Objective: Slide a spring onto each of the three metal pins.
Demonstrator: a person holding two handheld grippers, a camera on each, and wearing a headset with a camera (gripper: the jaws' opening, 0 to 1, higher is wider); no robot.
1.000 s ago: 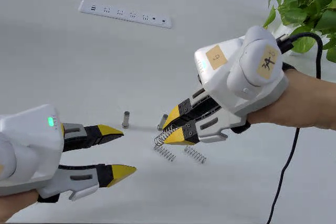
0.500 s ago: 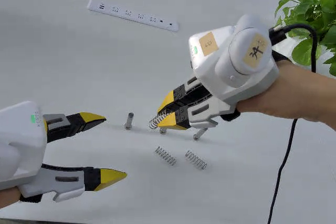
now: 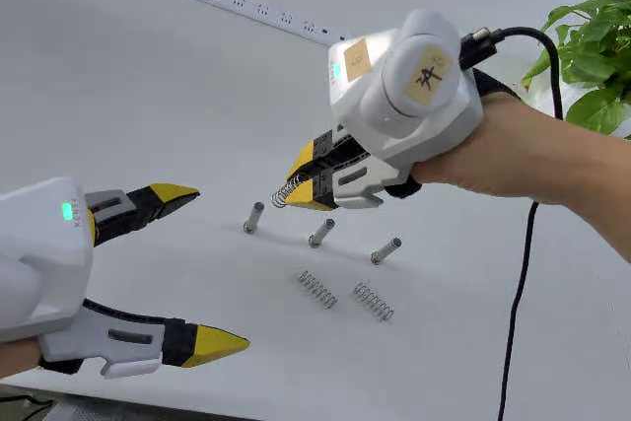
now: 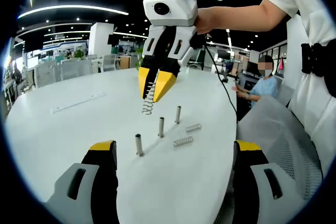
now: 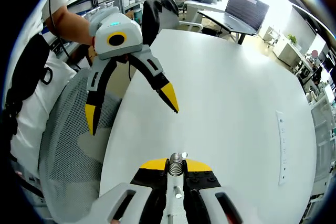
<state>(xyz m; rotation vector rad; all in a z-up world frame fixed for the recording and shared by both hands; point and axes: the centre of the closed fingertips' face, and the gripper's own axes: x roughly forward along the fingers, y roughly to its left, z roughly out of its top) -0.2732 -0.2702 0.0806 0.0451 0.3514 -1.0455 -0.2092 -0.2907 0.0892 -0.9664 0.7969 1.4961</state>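
Here the right gripper (image 3: 304, 179) is clamped on one spring (image 3: 285, 190), which pokes out past its yellow tips and hangs free in the air. This gripper is held clear of the tabletop (image 3: 128, 96), with the three pins standing upright below it. The first pin (image 3: 254, 217) is just under the spring's free end, close to it but apart. The middle pin (image 3: 321, 233) sits beneath the gripper's tips, and the third pin (image 3: 385, 250) is further back, under its body. All three pins are bare.

Two more springs lie flat on the tabletop, past the pins from the right gripper. The first loose spring (image 3: 315, 288) and the second loose spring (image 3: 373, 301) lie side by side, touching neither each other nor the pins.

The left gripper (image 3: 209, 268) is spread wide and holds nothing, well apart from the right gripper. In the left gripper view the pins stand in a row ahead of it, between its two jaws, and the held spring dangles above them. A power strip (image 3: 261, 12) lies well beyond the right gripper, and a black cable (image 3: 523, 273) trails from that gripper's rear.
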